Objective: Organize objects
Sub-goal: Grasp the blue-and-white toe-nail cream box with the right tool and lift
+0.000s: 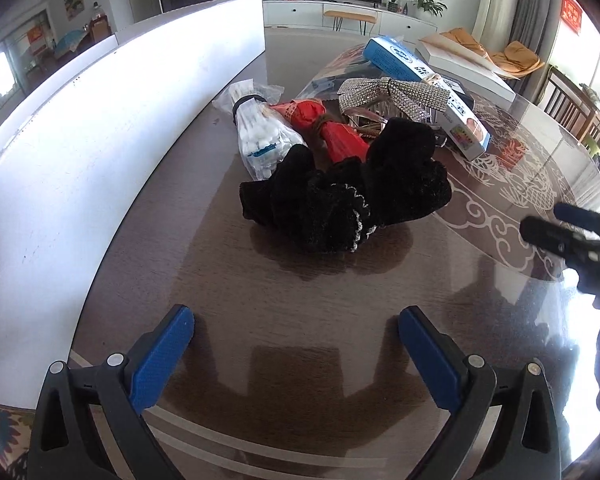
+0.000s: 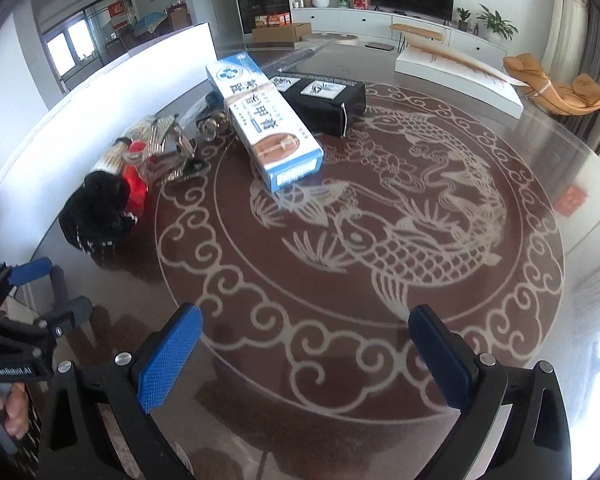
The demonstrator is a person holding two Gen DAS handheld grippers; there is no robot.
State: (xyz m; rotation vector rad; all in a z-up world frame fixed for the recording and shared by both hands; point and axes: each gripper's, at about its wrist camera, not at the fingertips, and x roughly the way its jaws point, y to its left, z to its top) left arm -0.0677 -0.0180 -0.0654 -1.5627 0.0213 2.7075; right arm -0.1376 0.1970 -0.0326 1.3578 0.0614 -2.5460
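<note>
Left gripper [image 1: 296,344]: jaws apart, empty, black knitted gloves [image 1: 340,196] ahead; right gripper [image 2: 306,344]: jaws apart, empty, blue-and-white carton [image 2: 260,120] ahead.

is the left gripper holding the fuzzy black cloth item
No, the left gripper is open and empty, with the fuzzy black cloth item lying ahead on the table.
</note>
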